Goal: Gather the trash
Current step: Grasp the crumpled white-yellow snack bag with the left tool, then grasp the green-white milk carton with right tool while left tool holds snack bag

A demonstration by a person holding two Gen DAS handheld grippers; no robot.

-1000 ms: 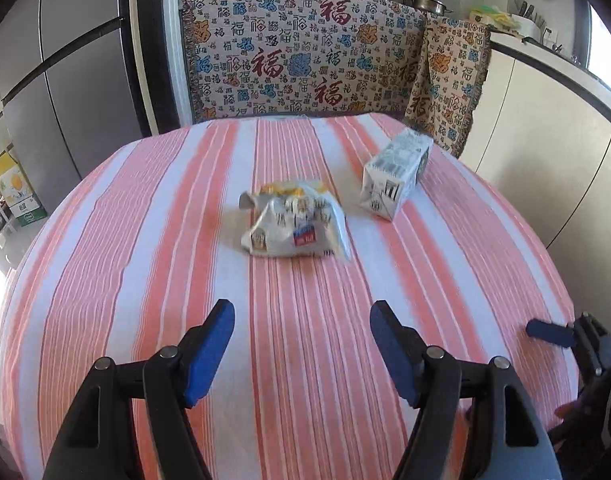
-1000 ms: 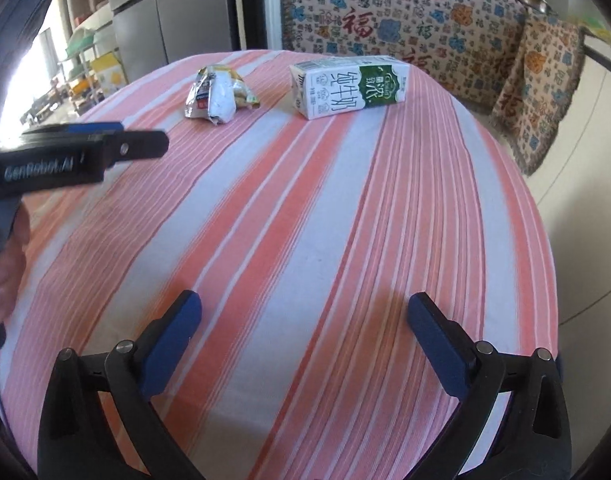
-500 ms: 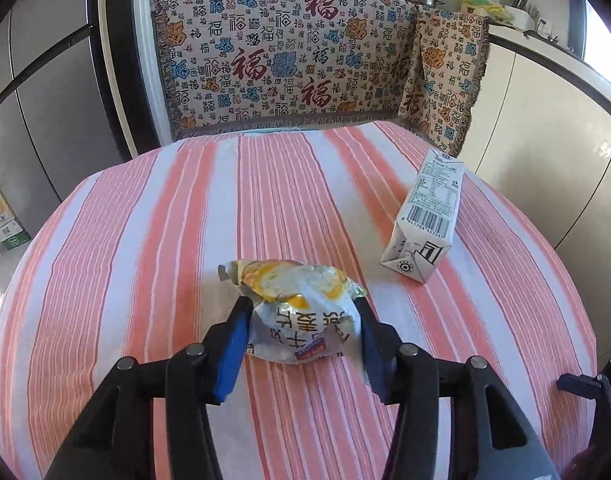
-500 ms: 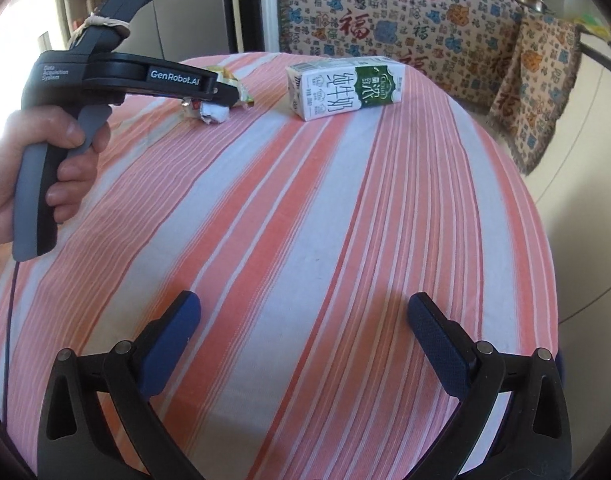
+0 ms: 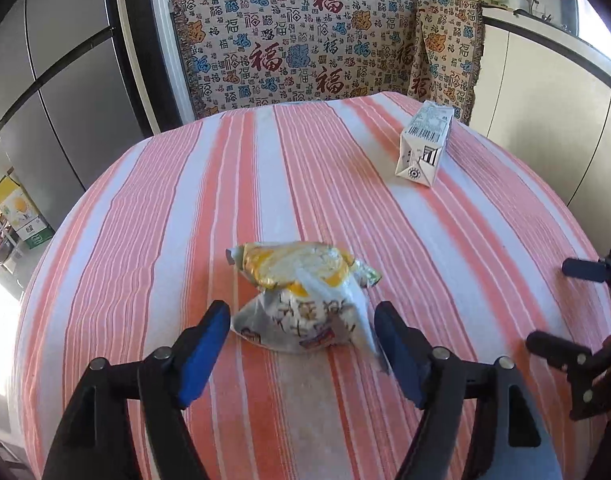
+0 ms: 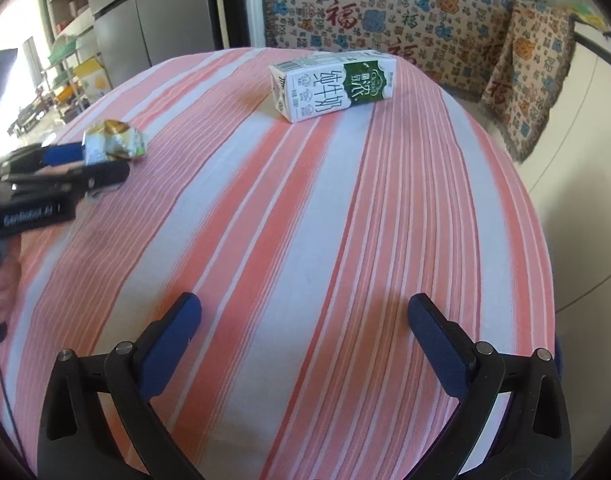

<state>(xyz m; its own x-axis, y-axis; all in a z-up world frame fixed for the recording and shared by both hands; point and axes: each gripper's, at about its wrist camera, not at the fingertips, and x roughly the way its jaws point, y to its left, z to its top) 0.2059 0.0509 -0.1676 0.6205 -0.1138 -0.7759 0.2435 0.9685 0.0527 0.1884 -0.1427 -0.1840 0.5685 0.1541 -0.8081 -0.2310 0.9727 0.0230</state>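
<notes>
A crumpled yellow-and-white snack wrapper lies on the striped tablecloth. My left gripper straddles it with its jaws opening. There is a gap at the left pad, and the right pad sits just beside the wrapper's edge. A white-and-green milk carton lies on its side at the far right of the table. In the right wrist view the carton lies far ahead and the wrapper at the left, by my left gripper. My right gripper hovers open over bare cloth.
A patterned blanket covers a seat behind the table, with pots on a ledge above it. Grey cabinet doors stand to the left and a white counter to the right. The table's edge curves away close on the right.
My left gripper moved forward to the wrapper and closed in on it half a second ago; now its jaws stand wider and the wrapper rests on the cloth. The right gripper barely shifted.
</notes>
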